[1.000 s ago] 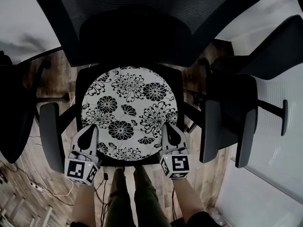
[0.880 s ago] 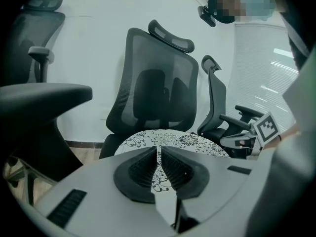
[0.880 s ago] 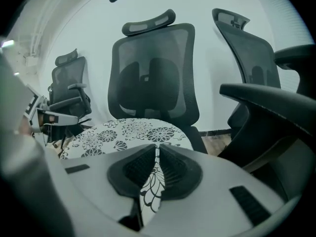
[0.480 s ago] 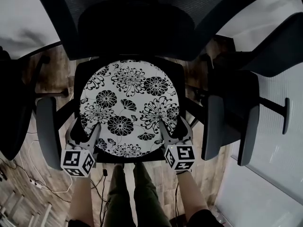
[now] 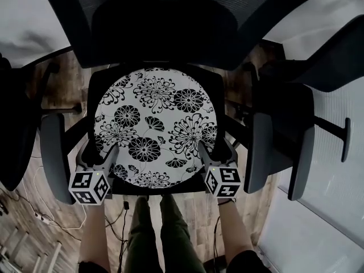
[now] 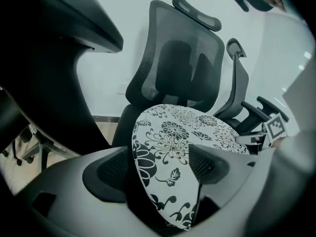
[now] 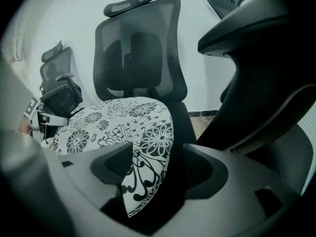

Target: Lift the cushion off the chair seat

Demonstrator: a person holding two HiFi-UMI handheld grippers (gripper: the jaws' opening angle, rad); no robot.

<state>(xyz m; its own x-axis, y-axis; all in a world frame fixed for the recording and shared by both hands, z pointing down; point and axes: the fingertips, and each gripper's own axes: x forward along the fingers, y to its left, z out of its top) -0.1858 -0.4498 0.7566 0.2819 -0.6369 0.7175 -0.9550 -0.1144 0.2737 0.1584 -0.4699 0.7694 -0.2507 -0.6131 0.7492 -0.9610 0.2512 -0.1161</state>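
Wood floor [image 5: 259, 209], black mesh office chair [image 5: 165, 27].
Head view: round floral cushion [image 5: 154, 127] flat on seat [image 5: 219, 95]; left gripper [image 5: 100, 152], right gripper [image 5: 216, 151] at near rim, one each side.
Left gripper view: fingers [image 6: 111, 174] spread, just been opening, cushion rim between them, unpinched.
Right gripper view: fingers [image 7: 113, 167] spread, just been opening, rim between, unpinched.

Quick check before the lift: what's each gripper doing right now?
Left gripper: open, jaws just opened, cushion edge between them, not gripped.
Right gripper: open, jaws just opened, cushion edge between them, not gripped.
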